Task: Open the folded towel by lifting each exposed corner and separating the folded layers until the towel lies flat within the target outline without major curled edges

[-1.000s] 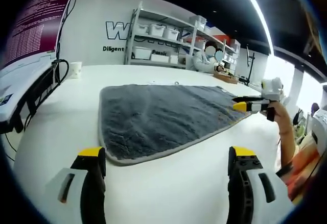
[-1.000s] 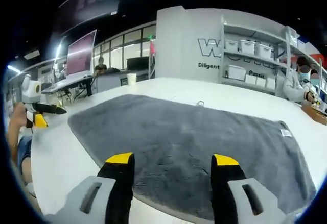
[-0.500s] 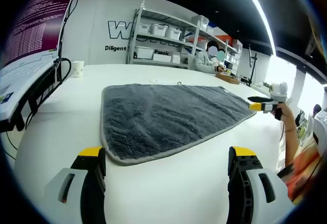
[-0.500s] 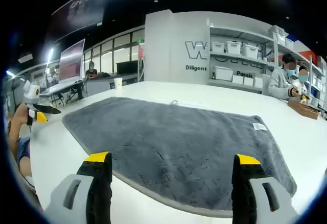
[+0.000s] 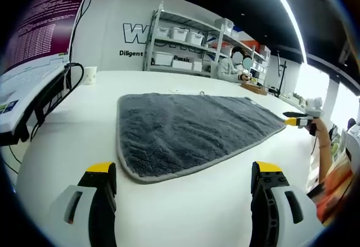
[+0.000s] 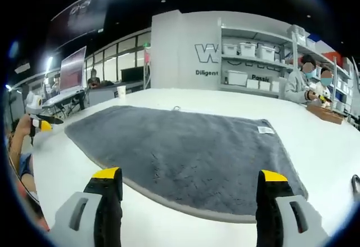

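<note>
A grey towel point(image 5: 185, 128) lies spread flat on the white table point(image 5: 67, 140), with a pale hem all round and a small white label point(image 6: 264, 129) near one corner. My left gripper point(image 5: 185, 174) hangs open above the bare table, short of the towel's near hem. In the right gripper view the same towel point(image 6: 180, 148) stretches ahead, and my right gripper point(image 6: 188, 179) is open over its near edge with nothing between the jaws. The right gripper point(image 5: 301, 119) also shows far right in the left gripper view, and the left gripper point(image 6: 39, 122) far left in the right gripper view.
A laptop point(image 5: 28, 84) with cables sits at the table's left edge, a white cup point(image 5: 89, 75) behind it. Shelving with white bins point(image 5: 180, 47) lines the back wall. People sit at a far bench point(image 6: 306, 84). A person's hand point(image 6: 19, 140) holds the left gripper.
My right gripper opened wider and drew back from the towel. The left view shifted slightly; the right gripper in it moved further right and away. The towel stays flat.
</note>
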`<state>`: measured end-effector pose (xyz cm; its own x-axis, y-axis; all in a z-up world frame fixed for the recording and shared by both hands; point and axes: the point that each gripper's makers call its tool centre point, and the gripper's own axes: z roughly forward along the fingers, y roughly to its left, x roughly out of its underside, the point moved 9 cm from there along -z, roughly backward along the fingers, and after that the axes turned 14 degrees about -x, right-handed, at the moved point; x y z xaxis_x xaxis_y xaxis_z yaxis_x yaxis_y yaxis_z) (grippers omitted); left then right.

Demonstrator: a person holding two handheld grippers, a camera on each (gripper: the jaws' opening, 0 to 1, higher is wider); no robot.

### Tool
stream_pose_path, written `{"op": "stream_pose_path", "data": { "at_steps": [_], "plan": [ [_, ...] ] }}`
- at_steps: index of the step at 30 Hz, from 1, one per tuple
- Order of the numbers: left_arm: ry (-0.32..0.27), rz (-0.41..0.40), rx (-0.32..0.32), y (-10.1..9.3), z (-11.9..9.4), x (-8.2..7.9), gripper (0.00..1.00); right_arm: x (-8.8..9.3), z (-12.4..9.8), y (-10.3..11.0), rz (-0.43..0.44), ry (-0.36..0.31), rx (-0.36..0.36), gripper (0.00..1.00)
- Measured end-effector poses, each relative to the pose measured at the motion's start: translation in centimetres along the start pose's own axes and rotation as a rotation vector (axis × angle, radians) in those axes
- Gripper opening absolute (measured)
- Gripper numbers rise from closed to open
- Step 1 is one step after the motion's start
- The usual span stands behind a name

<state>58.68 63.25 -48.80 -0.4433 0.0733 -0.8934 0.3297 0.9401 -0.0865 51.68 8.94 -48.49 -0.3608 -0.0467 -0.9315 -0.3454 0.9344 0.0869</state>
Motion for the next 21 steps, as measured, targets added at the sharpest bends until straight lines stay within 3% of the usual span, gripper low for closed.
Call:
{"op": "stream_pose_path", "data": {
  "at_steps": [4,7,15,19,21],
  "plan": [
    [-0.004,-0.006,-0.014,0.3,0.4,0.0,0.96,0.4,-0.8,-1.4,0.004,-0.011,0.03,0.99],
    [-0.011,0.002,-0.034,0.6,0.8,-0.1,0.94,0.4,-1.5,-2.9,-0.004,-0.062,0.067,0.99],
    [-0.017,0.023,-0.117,1.4,2.7,-0.1,0.82,0.9,-2.5,-5.3,0.049,-0.075,0.119,0.98],
    [-0.03,0.06,-0.175,1.9,3.5,-0.4,0.68,1.4,-2.9,-6.3,0.044,-0.037,0.151,0.8],
    [-0.023,0.054,-0.207,2.3,3.9,-0.4,0.68,1.7,-3.1,-6.7,0.052,-0.027,0.162,0.71]
  ]
}}
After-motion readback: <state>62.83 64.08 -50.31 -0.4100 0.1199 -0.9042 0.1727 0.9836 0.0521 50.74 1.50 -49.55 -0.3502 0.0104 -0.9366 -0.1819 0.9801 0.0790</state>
